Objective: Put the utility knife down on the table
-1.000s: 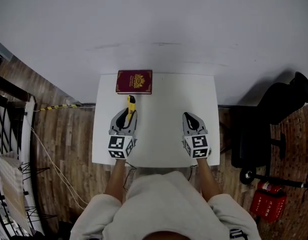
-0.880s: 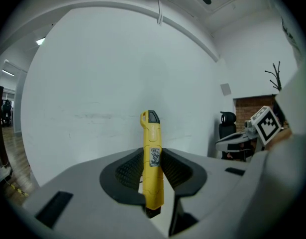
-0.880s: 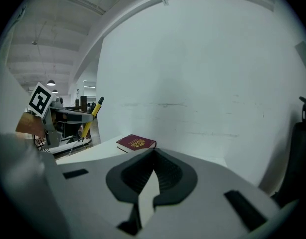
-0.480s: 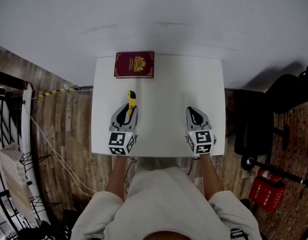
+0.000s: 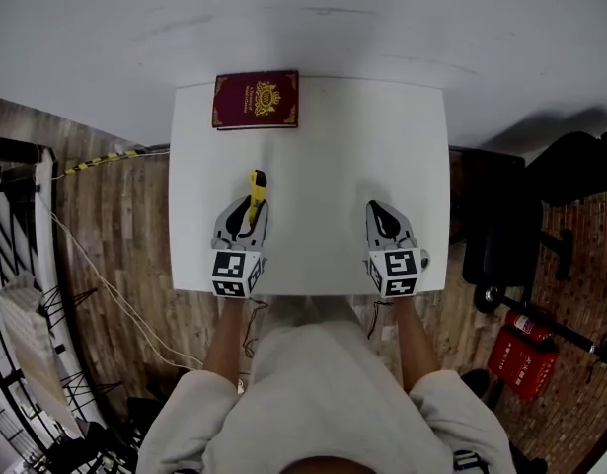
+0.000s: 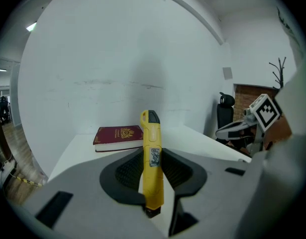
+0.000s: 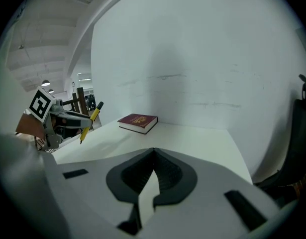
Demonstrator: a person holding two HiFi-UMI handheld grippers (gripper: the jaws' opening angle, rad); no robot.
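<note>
Head view — table (image 5: pixel 323 166), wood floor (image 5: pixel 115 225); utility knife (image 5: pixel 256 188) clamped in left tongs (image 5: pixel 246 215), right tongs (image 5: pixel 380 215) clenched.

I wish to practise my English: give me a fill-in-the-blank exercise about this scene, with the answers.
1. The left gripper is shut on a ____ utility knife.
2. The right gripper has its jaws together and holds ____.
3. Only ____ thing lies on the white table: a dark red book.
Missing words: yellow; nothing; one.
</note>
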